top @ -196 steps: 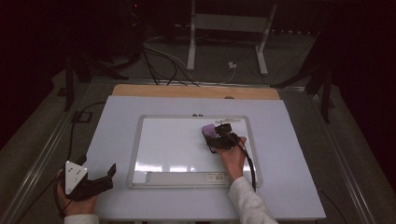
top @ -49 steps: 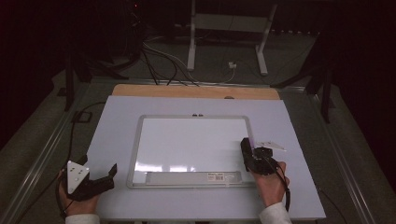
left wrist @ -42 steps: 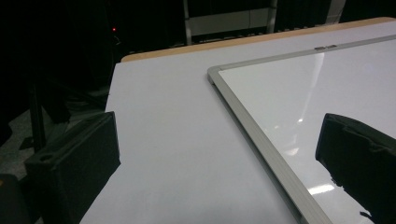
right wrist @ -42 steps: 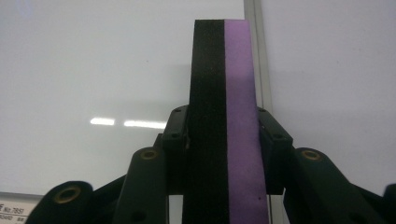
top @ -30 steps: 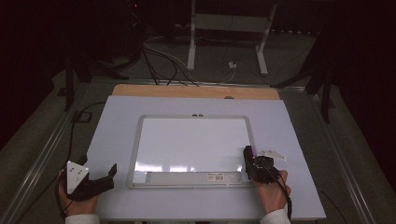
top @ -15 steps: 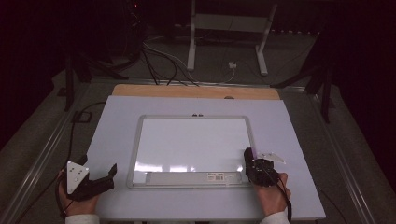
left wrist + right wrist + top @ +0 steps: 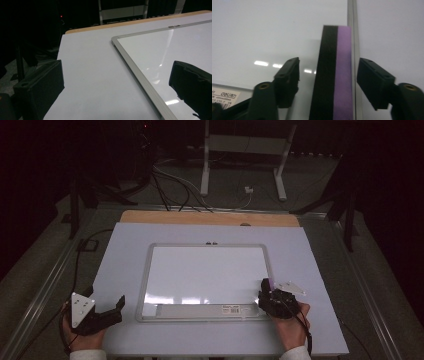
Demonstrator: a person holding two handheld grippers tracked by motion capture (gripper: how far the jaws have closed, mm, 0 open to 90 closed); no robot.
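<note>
A whiteboard (image 7: 200, 270) with a silver frame lies flat in the middle of the table. A black-and-purple eraser (image 7: 334, 75) stands on edge at the board's right rim, near its front right corner (image 7: 266, 285). My right gripper (image 7: 330, 77) is open around the eraser, with a gap showing on each side between jaw and eraser. A hand holds that gripper (image 7: 267, 294) at the front right. My left gripper (image 7: 106, 298) rests at the table's front left, open and holding nothing; its jaws (image 7: 117, 72) point across the board's left edge (image 7: 140, 72).
A pale sheet (image 7: 125, 255) covers the table, with a wooden strip (image 7: 200, 218) along the far edge. A printed label (image 7: 232, 309) sits on the board's front strip. Cables and a white stand (image 7: 240, 150) lie on the dark floor behind. Metal rails run along both sides.
The right gripper and the eraser have come from the board's far right area down to its front right corner. Over the last second it has hardly moved. The left gripper has stayed put.
</note>
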